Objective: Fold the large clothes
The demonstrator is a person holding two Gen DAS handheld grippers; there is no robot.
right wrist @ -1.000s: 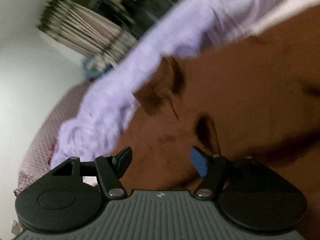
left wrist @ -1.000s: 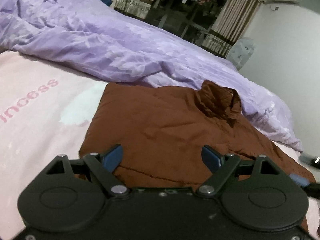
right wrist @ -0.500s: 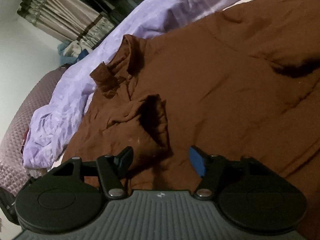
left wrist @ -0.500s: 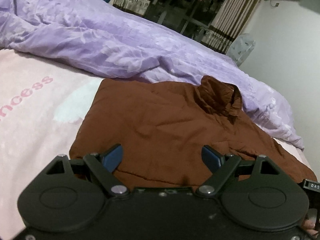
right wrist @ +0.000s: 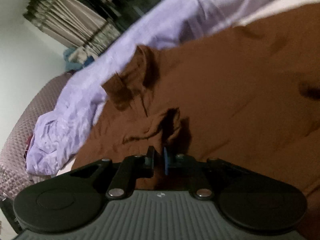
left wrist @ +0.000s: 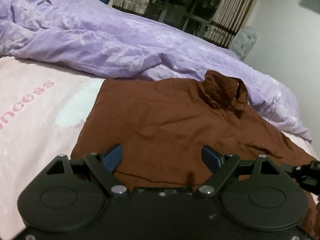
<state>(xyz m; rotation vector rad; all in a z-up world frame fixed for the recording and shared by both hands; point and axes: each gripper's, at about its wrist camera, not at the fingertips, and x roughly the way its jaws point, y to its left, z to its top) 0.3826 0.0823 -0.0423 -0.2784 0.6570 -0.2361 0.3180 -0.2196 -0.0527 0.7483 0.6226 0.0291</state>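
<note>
A: What changed?

B: My right gripper point(right wrist: 159, 161) was wide a second ago; now its jaws are closing on a raised fold of the brown shirt point(left wrist: 170, 124), cloth pinched between the pads.

A: Left side?

B: Left gripper point(left wrist: 162, 156) still spread wide over the shirt's near edge, holding nothing. Shirt lies flat on the pink sheet point(left wrist: 36, 108), collar toward the purple duvet point(left wrist: 90, 36). Judging by that, a fold can start.

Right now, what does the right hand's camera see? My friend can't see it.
The right gripper is closing on a fold of the brown shirt, which lies spread on a bed. A crumpled purple blanket lies beyond it.
</note>
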